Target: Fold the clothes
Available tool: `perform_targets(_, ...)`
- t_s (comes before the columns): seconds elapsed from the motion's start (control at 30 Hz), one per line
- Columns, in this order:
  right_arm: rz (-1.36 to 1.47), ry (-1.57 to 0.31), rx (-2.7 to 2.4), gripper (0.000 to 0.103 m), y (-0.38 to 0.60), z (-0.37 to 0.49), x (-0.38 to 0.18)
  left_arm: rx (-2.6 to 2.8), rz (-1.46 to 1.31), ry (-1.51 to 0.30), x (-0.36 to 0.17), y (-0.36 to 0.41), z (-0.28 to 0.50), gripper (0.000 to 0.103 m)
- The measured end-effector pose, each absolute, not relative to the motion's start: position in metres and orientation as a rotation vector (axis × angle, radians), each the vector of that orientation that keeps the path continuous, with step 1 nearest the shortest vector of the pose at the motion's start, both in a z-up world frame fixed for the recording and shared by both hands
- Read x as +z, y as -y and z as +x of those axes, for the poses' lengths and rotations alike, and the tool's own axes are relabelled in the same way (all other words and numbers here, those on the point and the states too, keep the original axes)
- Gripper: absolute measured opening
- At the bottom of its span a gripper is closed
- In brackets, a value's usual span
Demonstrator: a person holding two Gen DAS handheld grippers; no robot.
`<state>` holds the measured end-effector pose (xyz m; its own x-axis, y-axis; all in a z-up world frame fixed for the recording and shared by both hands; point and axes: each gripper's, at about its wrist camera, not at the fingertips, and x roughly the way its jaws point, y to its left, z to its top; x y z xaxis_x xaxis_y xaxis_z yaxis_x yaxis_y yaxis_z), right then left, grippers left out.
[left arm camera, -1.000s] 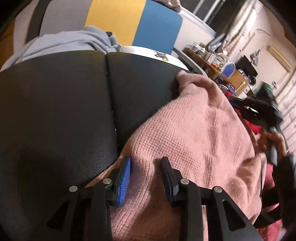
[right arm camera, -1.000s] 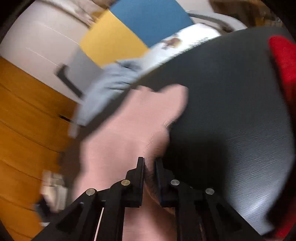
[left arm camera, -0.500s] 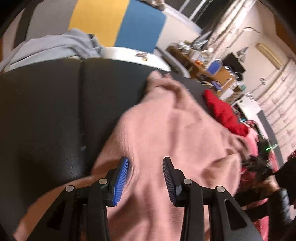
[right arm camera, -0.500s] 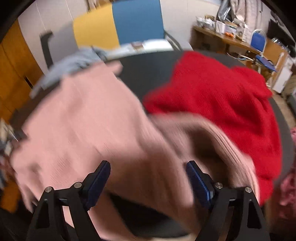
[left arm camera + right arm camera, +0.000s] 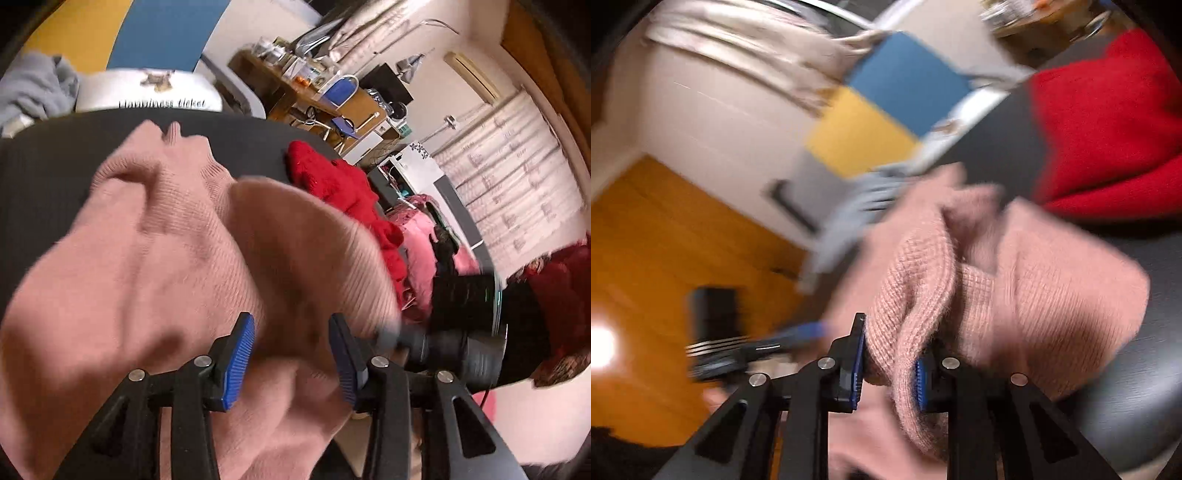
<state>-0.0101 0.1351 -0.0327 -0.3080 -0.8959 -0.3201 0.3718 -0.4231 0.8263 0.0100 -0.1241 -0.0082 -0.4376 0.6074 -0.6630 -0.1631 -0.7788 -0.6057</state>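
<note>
A pink knit sweater [image 5: 155, 258] lies bunched on the black padded surface [image 5: 44, 158]. My left gripper [image 5: 291, 332] hovers open just over its folded part, blue pads wide apart and closed on nothing. In the right wrist view my right gripper [image 5: 890, 358] is shut on a thick fold of the pink sweater [image 5: 1034, 288], lifting that edge. The right gripper's black body [image 5: 461, 332] shows blurred just right of my left fingers. The left gripper's blue tip [image 5: 801, 332] appears blurred at the left of the right wrist view.
A red sweater [image 5: 332, 181] lies on the far side of the surface, also red sweater [image 5: 1108, 122]. Behind are a grey garment [image 5: 33, 85], a white printed garment [image 5: 147, 92] and a blue and yellow chair back [image 5: 886, 110]. Pink clothes [image 5: 417, 236] are piled at right.
The right gripper was wide open half a second ago and has closed on a fold of the pink sweater. Both views have swung; the sweater is more bunched than before.
</note>
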Motion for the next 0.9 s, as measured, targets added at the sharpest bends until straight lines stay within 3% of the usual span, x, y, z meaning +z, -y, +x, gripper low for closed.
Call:
perform_targets(0.2,1.020,0.785,-1.656,0.023,-0.060,0.000,-0.055,2.145,-1.372,0.725,-0.014,0.123,-0.020,0.056)
perform_targets(0.33,0.983,0.744,-1.648,0.023,-0.041,0.002,-0.047,2.151,-1.445,0.544,-0.017,0.110,-0.025,0.058)
perform_targets(0.47,0.959,0.650,-1.654,0.023,-0.019,0.011,-0.037,2.093,-1.536,0.525,-0.035,0.105,-0.025,0.056)
perform_targets(0.5,0.969,0.635,-1.646,0.023,-0.014,0.010,-0.037,2.087,-1.566,0.525,-0.041,0.106,-0.025,0.053)
perform_targets(0.57,0.966,0.615,-1.663,0.023,-0.021,0.008,-0.027,2.085,-1.558,0.584,-0.043,0.114,-0.021,0.026)
perform_targets(0.63,0.955,0.598,-1.692,0.025,-0.034,0.007,-0.013,2.081,-1.515,0.666,-0.040,0.126,-0.017,0.018)
perform_targets(0.7,0.944,0.582,-1.722,0.034,-0.048,0.006,0.002,2.129,-1.391,0.726,-0.014,0.148,-0.010,0.016)
perform_targets(0.77,0.932,0.564,-1.750,0.034,-0.062,0.004,0.016,2.216,-1.243,0.770,0.022,0.181,0.002,0.014)
perform_targets(0.83,0.890,0.574,-1.803,0.042,-0.082,-0.001,0.036,2.330,-1.091,0.828,0.063,0.230,0.019,0.009)
perform_targets(0.9,0.772,0.622,-1.976,0.088,-0.121,-0.011,0.065,2.448,-1.024,0.859,0.088,0.276,0.039,0.009)
